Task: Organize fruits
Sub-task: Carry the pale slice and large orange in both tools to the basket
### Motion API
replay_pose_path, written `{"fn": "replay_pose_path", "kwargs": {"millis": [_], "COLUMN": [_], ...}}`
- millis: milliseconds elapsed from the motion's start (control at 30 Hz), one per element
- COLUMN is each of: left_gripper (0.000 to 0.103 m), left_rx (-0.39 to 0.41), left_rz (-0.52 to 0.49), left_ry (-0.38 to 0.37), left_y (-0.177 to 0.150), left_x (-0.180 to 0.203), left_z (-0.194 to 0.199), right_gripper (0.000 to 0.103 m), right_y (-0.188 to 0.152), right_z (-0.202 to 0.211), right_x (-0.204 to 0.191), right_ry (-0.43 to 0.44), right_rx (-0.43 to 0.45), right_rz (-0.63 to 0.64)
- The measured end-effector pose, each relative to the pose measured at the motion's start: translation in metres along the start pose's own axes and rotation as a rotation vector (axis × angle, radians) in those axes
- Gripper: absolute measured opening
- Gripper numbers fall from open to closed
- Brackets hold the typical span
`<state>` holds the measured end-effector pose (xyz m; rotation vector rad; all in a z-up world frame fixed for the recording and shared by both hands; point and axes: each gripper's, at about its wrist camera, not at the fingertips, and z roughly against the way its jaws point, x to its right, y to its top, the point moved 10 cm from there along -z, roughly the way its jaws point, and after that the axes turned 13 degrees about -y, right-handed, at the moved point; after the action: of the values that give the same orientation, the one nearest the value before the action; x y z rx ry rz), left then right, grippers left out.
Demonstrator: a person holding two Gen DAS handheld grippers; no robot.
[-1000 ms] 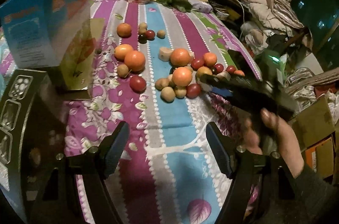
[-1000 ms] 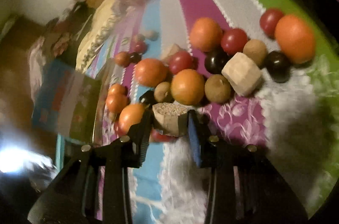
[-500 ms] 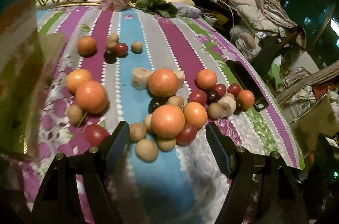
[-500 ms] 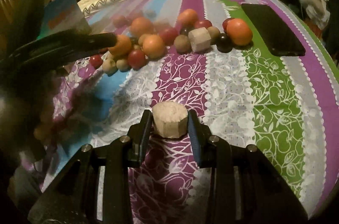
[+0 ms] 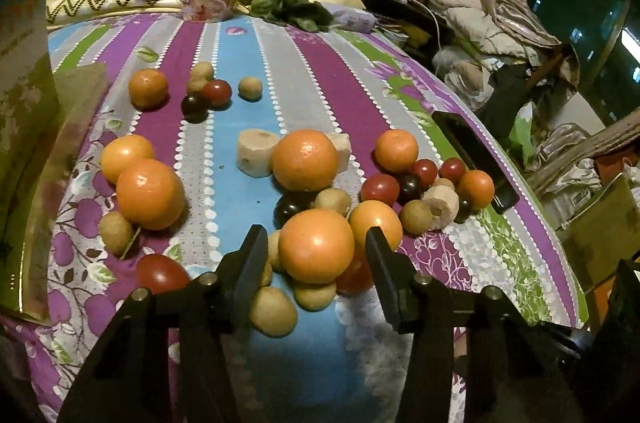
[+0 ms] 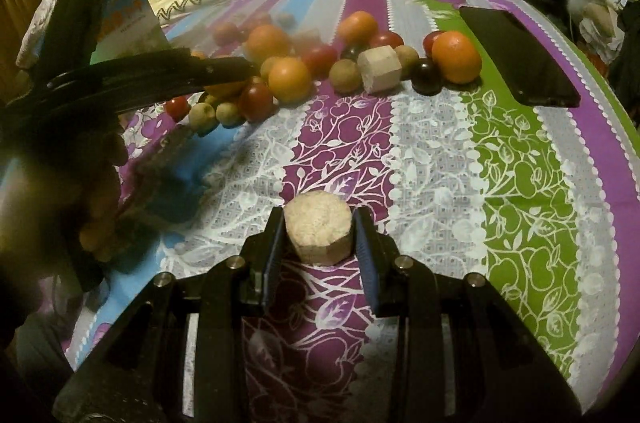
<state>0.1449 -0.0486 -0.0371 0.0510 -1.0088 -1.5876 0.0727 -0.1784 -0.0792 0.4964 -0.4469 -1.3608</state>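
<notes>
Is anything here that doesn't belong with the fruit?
Yes: a black phone lies on the striped cloth right beside the fruit, close to the cloth's edge, next to an orange.

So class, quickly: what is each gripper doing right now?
Left gripper: open, just been closing around an orange.
Right gripper: shut on a pale fruit chunk.

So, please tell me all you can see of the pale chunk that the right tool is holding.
The pale chunk is a short, stubby piece with an eight-sided cut face, beige and grainy, like peeled sugarcane or wood. Its side walls look smoother and slightly darker. The right tool is shut on it, one pad against each opposite side. It is above the purple floral stripe of the bedspread, apart from the fruit pile; whether it touches the cloth I cannot tell.
</notes>
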Motion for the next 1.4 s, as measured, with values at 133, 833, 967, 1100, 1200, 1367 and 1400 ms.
{"fn": "replay_pose_path", "kwargs": {"millis": [133,833,967,1100,1200,1367,1400], "left_gripper": [0.038,0.038,0.038,0.038,0.038,0.038,0.038], "left_rx": [0.000,0.267,0.318,0.372,0.407,0.454,0.460], "left_rz": [-0.002,0.130,0.169,0.222,0.260,0.331,0.343], "left_ry": [0.012,0.297,0.369,0.430,0.467,0.520,0.526], "left_y": [0.000,0.020,0.013,0.002,-0.008,-0.024,-0.028], "left_x": [-0.001,-0.039,-0.061,-0.087,-0.105,-0.138,-0.143], "left_z": [-0.001,0.252,0.307,0.362,0.397,0.446,0.453], "right_gripper": [0.034,0.034,0.034,0.034,0.034,0.034,0.034], "right_y": [0.001,0.092,0.111,0.124,0.129,0.133,0.133], "right_z": [0.001,0.084,0.104,0.116,0.124,0.133,0.135], "right_x": [0.001,-0.089,-0.143,-0.200,-0.236,-0.291,-0.303], "right_ry": [-0.004,0.006,0.071,0.137,0.178,0.233,0.244], "right_rx": [0.000,0.092,0.121,0.131,0.133,0.131,0.128], "right_rz": [-0.013,0.109,0.182,0.255,0.298,0.368,0.383]}}
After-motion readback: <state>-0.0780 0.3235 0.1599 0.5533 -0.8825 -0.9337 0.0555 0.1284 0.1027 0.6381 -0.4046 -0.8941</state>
